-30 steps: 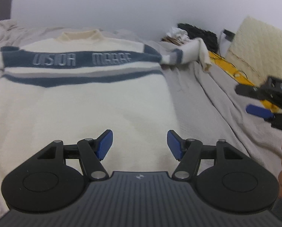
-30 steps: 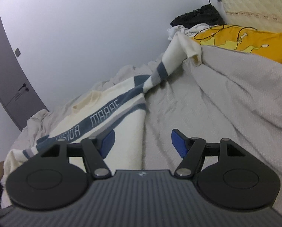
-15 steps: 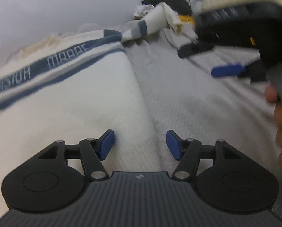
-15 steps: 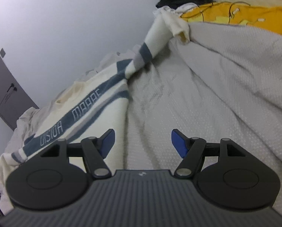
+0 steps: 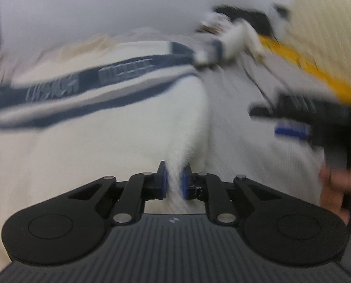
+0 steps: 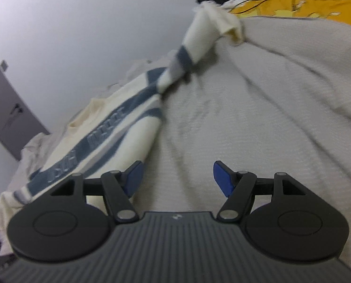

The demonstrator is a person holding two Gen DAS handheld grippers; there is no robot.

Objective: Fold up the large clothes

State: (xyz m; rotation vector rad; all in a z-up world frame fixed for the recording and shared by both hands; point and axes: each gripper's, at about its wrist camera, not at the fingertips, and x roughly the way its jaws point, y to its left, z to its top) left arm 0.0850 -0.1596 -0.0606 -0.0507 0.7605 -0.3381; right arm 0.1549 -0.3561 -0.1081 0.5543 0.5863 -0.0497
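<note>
The sweater (image 5: 85, 146), cream with dark blue bands across the chest, lies spread on a bed covered by a grey bedspread (image 5: 241, 155). In the left wrist view, which is blurred, the left gripper (image 5: 174, 184) has its two blue pads drawn close together, and a ridge of the cream knit at the sweater's side edge is pinched between them. The cloth rises a little from the bed toward the pads. On the right side of this view the right gripper (image 5: 293, 129) is seen above the bedspread, held by the person's right hand (image 5: 338, 188); how its jaws stand is too blurred to tell here. A yellow cloth (image 5: 305, 70) lies farther back.

In the right wrist view, the right gripper (image 6: 177, 179) has its blue pads wide apart and nothing is between them. It is over the grey bedspread (image 6: 258, 118), just beside the side edge of the sweater (image 6: 118, 136); the left pad is near this edge. One sleeve (image 6: 199, 40) stretches away up the bed toward the yellow cloth (image 6: 305, 7). A grey door (image 6: 5, 108) stands at the far left.
</note>
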